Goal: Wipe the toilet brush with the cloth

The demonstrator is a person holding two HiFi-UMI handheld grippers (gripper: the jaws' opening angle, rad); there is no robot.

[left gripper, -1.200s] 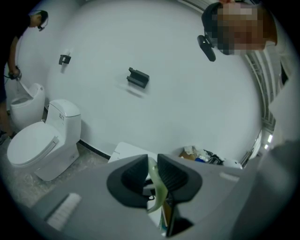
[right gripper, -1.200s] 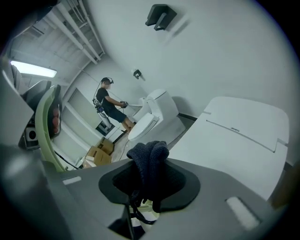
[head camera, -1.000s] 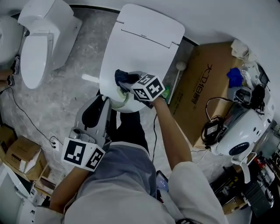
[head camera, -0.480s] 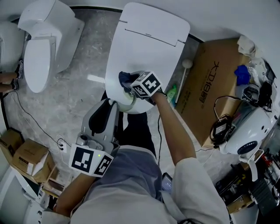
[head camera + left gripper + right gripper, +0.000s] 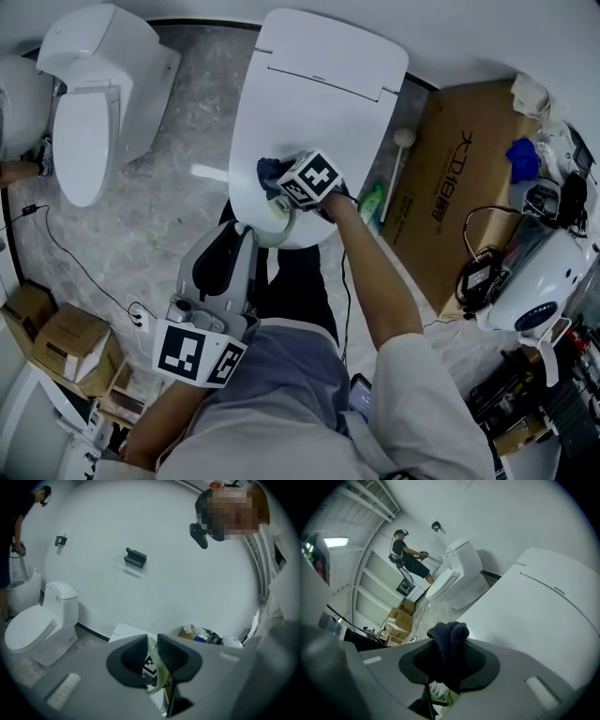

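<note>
Large dark characters on cardboard box (image 5: 466, 187), not legible; small logo print on toilet lid (image 5: 543, 616), too small to read; square markers on right gripper (image 5: 279, 182) cube, no letters

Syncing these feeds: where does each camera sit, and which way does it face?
Head view: on the head, facing steeply down at the toilet; both arms show.
Left gripper view: on left gripper, facing the wall; jaws shut on brush handle.
Right gripper view: on right gripper, facing across the toilet; jaws shut on cloth.
Both gripper views share the neighbouring toilet.
</note>
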